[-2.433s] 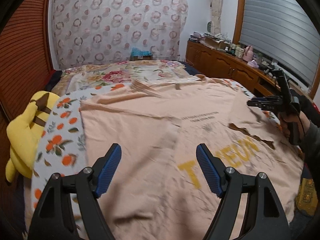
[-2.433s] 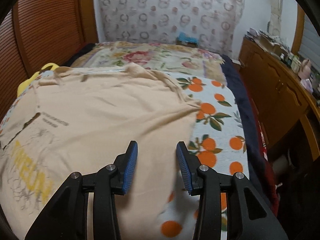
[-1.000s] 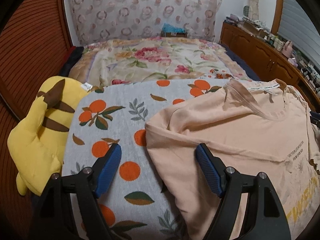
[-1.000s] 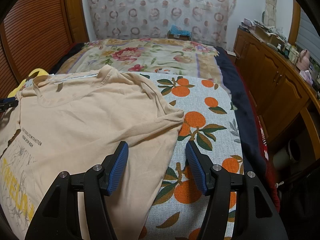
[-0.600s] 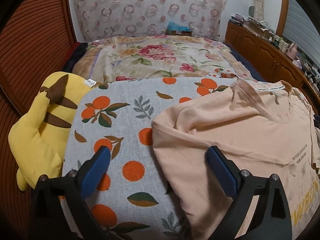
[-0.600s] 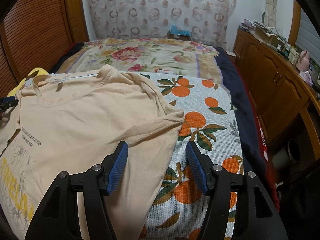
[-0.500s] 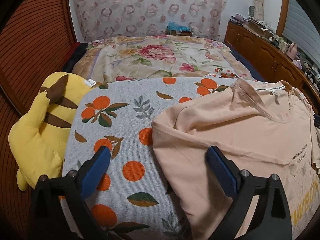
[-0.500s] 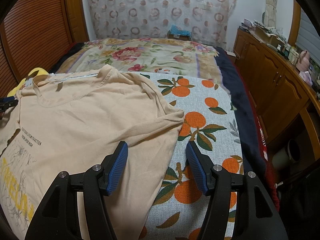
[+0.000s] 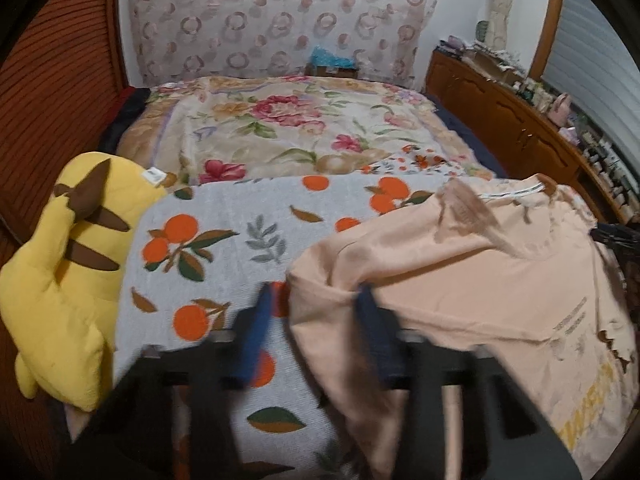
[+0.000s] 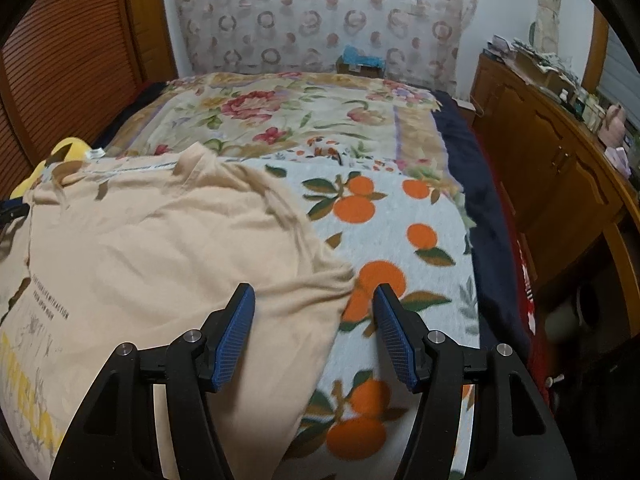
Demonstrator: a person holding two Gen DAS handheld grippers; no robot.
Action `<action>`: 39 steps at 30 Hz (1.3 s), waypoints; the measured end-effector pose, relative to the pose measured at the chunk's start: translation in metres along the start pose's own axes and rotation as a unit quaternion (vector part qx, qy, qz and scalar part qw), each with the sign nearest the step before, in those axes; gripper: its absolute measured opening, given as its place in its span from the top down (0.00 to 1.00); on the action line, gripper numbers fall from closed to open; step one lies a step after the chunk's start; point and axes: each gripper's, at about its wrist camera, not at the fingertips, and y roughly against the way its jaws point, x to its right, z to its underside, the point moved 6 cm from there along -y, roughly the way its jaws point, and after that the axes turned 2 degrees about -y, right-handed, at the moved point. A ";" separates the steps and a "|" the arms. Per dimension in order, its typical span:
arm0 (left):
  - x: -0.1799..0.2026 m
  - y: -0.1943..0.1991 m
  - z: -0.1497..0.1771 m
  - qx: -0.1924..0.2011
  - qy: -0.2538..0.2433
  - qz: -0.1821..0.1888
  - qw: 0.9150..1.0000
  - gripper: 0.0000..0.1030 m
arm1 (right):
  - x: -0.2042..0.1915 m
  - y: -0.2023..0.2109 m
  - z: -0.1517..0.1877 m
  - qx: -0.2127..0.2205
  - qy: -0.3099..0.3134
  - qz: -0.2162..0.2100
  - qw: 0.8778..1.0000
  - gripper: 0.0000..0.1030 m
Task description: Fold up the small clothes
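Note:
A peach T-shirt (image 9: 460,280) with yellow lettering lies spread on the orange-print blanket (image 9: 224,248); it also shows in the right wrist view (image 10: 152,248). My left gripper (image 9: 312,312) is blurred, its jaws narrower and straddling the edge of the shirt's left sleeve (image 9: 316,276), with cloth between the blue pads. My right gripper (image 10: 314,312) is open and empty, hovering over the tip of the right sleeve (image 10: 328,280).
A yellow plush toy (image 9: 60,280) lies at the blanket's left edge. A floral quilt (image 9: 288,132) covers the far bed. A wooden cabinet (image 10: 560,168) runs along the right. A wooden slatted panel (image 9: 52,92) stands on the left.
My left gripper has moved forward onto the left sleeve edge and its jaws have narrowed. My right gripper has crept forward over the right sleeve, still open.

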 end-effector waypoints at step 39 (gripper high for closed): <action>0.084 0.268 0.155 0.184 -0.014 0.031 0.982 0.98 | -0.061 0.244 0.114 0.154 0.022 -0.061 0.986 0.97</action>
